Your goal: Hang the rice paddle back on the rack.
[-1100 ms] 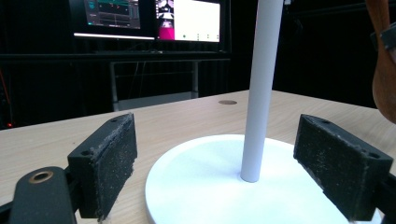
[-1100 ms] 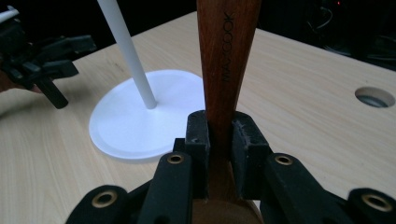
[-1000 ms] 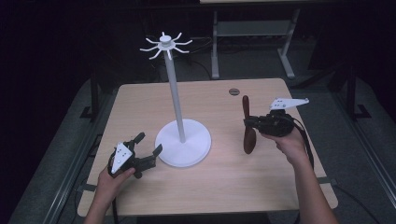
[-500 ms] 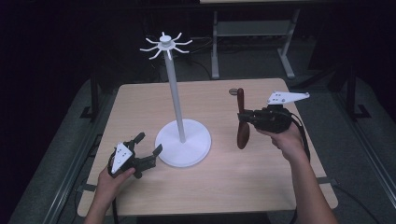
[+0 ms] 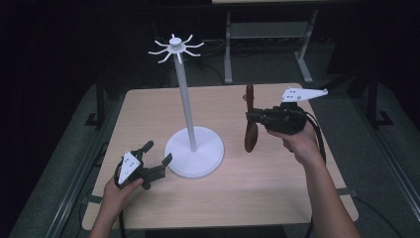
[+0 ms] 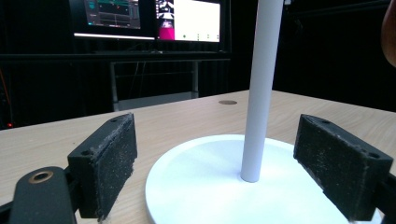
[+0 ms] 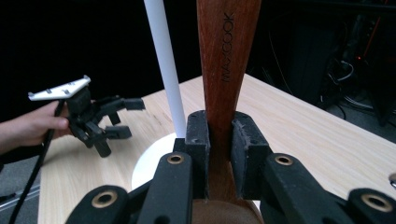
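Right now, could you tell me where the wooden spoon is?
In the high view, the wooden spoon hangs upright above the table's right half, clamped in the right tool, just right of the white stand's base.

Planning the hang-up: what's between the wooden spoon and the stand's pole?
Bare air, with table below, separates the wooden spoon from the pole in the high view.

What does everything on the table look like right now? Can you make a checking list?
Surface: wooden table, bare wood, small round disc set in its far side.
Job's things: wooden spoon upright, off the table; white stand upright with hooks on top.
Clutter: nothing seen.
Grippers: right gripper shut on the spoon handle; left gripper open beside the stand's base.
Cables: a black cable trails from the left gripper.
Surroundings: dark room, lit monitors.
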`<state>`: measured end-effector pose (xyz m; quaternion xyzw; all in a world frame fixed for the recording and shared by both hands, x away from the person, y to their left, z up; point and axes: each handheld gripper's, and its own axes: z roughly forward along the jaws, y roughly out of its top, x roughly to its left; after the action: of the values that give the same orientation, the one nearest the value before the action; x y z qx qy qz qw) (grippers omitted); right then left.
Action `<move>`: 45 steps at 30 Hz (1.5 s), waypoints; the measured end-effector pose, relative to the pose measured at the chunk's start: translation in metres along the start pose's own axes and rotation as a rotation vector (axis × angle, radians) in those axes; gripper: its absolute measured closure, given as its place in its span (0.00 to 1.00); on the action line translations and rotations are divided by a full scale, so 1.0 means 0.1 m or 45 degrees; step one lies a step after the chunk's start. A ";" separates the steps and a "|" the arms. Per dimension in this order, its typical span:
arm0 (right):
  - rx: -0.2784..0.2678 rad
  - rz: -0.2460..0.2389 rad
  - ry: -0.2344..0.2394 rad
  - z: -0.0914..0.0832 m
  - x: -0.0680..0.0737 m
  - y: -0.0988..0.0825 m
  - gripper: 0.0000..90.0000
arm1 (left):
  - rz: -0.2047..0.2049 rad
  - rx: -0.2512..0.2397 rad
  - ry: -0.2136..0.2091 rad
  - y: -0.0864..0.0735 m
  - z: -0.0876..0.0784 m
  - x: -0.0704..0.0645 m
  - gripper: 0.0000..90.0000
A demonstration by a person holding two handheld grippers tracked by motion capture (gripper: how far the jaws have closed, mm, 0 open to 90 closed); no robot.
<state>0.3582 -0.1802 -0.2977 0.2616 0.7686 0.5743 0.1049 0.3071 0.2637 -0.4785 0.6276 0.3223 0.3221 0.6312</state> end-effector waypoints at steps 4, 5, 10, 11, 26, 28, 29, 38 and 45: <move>-0.016 -0.015 0.026 0.02 0.06 0.11 0.87 | 0.001 0.000 0.000 0.00 0.00 0.00 0.14; -0.016 -0.015 0.026 0.02 0.06 0.11 0.87 | 0.001 -0.002 0.000 0.00 0.00 0.00 0.14; -0.035 -0.050 0.051 0.04 0.12 0.25 0.87 | 0.000 -0.003 -0.001 0.00 0.00 0.00 0.14; -0.035 -0.050 0.051 0.04 0.12 0.25 0.87 | 0.000 -0.003 -0.001 0.00 0.00 0.00 0.14; -0.091 -0.122 0.123 0.16 0.28 0.60 0.87 | 0.001 -0.001 -0.001 0.00 0.00 0.00 0.14; -0.093 -0.128 0.129 0.19 0.30 0.64 0.87 | 0.003 -0.001 0.001 0.00 0.00 0.00 0.14; -0.093 -0.128 0.129 0.19 0.30 0.64 0.87 | 0.006 0.001 0.000 0.00 0.00 0.00 0.14; -0.110 -0.171 0.155 0.28 0.39 0.86 0.87 | 0.003 -0.001 0.004 0.00 -0.01 0.00 0.14; -0.111 -0.184 0.165 0.35 0.44 0.99 0.87 | 0.009 -0.002 0.000 0.00 -0.01 0.00 0.14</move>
<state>0.3654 -0.1085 -0.2096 0.1630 0.7649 0.6139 0.1073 0.3065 0.2640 -0.4784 0.6283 0.3199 0.3244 0.6306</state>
